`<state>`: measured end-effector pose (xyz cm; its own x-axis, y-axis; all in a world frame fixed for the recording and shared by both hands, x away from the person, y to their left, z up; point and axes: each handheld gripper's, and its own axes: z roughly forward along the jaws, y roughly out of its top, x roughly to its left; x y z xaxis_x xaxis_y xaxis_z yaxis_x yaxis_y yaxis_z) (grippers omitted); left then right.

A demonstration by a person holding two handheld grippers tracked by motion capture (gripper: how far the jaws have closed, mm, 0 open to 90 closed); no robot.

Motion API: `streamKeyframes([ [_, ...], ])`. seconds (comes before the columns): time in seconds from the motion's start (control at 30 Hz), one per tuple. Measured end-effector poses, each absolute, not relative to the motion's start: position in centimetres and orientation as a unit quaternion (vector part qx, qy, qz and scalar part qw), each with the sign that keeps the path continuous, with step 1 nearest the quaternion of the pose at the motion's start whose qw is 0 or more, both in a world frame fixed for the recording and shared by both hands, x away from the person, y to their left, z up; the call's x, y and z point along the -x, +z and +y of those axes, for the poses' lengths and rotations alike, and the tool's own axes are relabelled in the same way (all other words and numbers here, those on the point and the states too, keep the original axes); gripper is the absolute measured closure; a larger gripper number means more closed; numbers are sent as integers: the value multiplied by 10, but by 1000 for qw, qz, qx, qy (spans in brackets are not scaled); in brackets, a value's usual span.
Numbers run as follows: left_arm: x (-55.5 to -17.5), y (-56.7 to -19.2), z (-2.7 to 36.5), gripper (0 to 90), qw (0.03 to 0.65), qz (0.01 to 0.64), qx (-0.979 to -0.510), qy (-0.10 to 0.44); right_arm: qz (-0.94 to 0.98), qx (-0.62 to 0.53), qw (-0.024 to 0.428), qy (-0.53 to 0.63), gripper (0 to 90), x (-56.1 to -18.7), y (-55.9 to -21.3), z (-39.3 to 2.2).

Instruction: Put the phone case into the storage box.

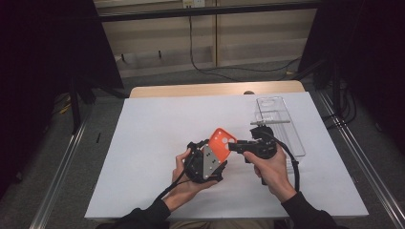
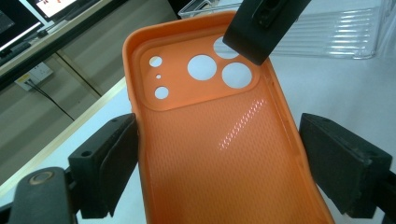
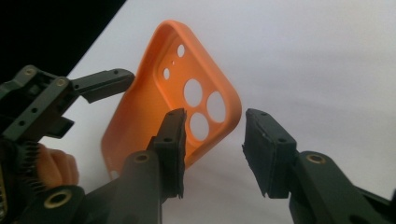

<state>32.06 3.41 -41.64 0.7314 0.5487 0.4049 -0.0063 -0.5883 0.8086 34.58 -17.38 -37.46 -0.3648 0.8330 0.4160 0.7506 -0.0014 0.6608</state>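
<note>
An orange phone case [image 1: 221, 142] is held tilted above the white table sheet [image 1: 153, 129], its hollow inside and camera holes facing my left gripper view [image 2: 219, 149]. My left gripper [image 1: 214, 155] is shut on the case's long sides, and one of its fingers [image 3: 106, 80] lies against the case rim [image 3: 156, 88]. My right gripper [image 3: 214, 128] comes in from the right [image 1: 232, 146] at the case's camera corner. Its jaws stand partly apart around that corner without both pads pressing. One right finger [image 2: 261, 25] overlaps the case's top corner.
A clear plastic tray [image 1: 279, 125] lies on the sheet to the right, behind the right hand, and reaches the far edge [image 2: 327, 32]. A wooden table edge [image 1: 215, 89] borders the sheet at the back. Cables trail from both grippers toward the person.
</note>
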Motion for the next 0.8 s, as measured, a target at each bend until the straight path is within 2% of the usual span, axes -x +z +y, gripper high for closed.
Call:
streamKeyframes([
  [0.1, -320, -416, 33, 139, 423, 161, -829, 329, 697, -574, 39, 429, 668, -347, -374, -174],
  [0.33, -318, -417, 32, 138, 418, 166, -829, 332, 688, -589, 22, 423, 723, -350, -377, -173],
  [0.8, -318, -421, 29, 138, 419, 162, -828, 335, 661, -620, -7, 423, 741, -353, -386, -177],
])
